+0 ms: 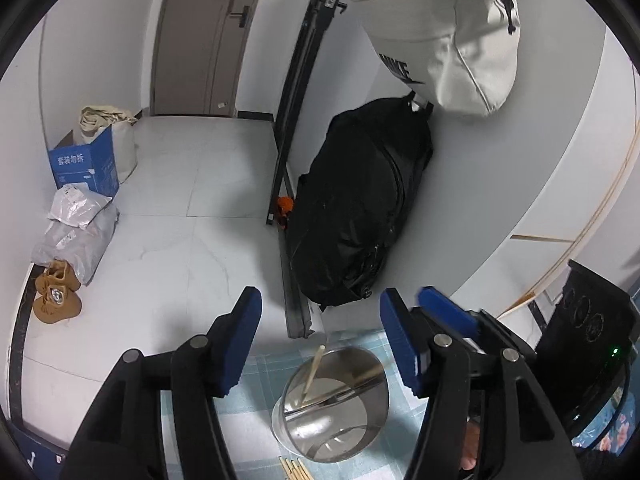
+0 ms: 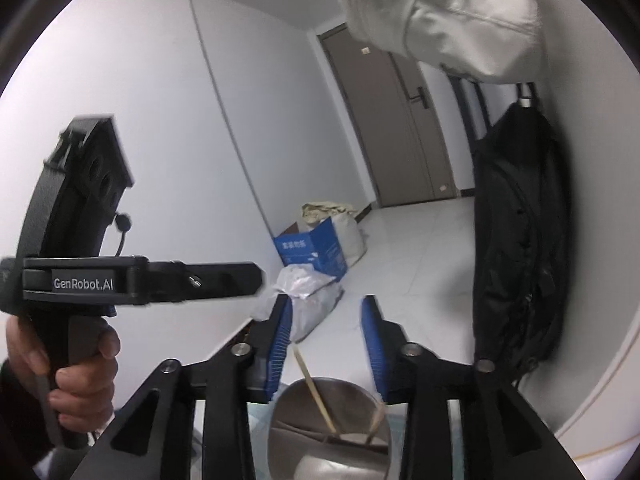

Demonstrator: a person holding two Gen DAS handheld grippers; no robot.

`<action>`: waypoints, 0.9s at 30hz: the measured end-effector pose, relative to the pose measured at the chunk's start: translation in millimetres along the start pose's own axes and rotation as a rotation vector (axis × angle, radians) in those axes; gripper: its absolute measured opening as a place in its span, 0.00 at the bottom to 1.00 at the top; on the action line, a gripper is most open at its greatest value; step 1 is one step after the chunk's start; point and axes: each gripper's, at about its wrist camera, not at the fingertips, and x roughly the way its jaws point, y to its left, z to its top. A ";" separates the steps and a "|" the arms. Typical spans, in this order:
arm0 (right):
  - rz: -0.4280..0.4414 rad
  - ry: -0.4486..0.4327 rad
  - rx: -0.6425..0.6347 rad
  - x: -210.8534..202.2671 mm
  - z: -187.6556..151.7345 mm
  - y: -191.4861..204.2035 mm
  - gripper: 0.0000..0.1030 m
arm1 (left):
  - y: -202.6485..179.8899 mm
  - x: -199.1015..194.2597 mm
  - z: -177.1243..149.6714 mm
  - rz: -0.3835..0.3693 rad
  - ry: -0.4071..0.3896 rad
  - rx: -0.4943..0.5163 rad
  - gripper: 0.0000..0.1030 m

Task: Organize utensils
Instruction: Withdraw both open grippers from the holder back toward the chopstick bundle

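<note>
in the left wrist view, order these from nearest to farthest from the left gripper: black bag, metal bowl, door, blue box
Measured from the left gripper:
1. metal bowl, just below the fingertips on the table
2. black bag, ahead on the right by the wall
3. blue box, far left on the floor
4. door, at the back

Both wrist views look forward and down, close above the steel bowl (image 1: 332, 404); they share it, the door (image 2: 396, 132) and black bag (image 1: 360, 216).
</note>
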 end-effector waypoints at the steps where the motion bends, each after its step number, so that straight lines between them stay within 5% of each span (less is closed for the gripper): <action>1: -0.001 -0.007 0.011 -5.1 1.2 -0.8 0.38 | 1.1 -1.1 -0.8 0.008 0.004 -0.010 0.55; 4: -0.019 -0.031 0.048 -23.6 1.6 -2.3 0.56 | 6.7 -11.0 -6.8 0.032 -0.009 -0.050 0.55; 14: -0.061 -0.063 0.084 -74.8 -7.3 11.1 0.77 | -0.7 -38.4 -29.3 0.144 -0.047 -0.058 0.62; 27: -0.055 -0.026 0.083 -106.6 -37.0 41.9 0.89 | -16.2 -71.0 -67.9 0.224 -0.100 -0.063 0.77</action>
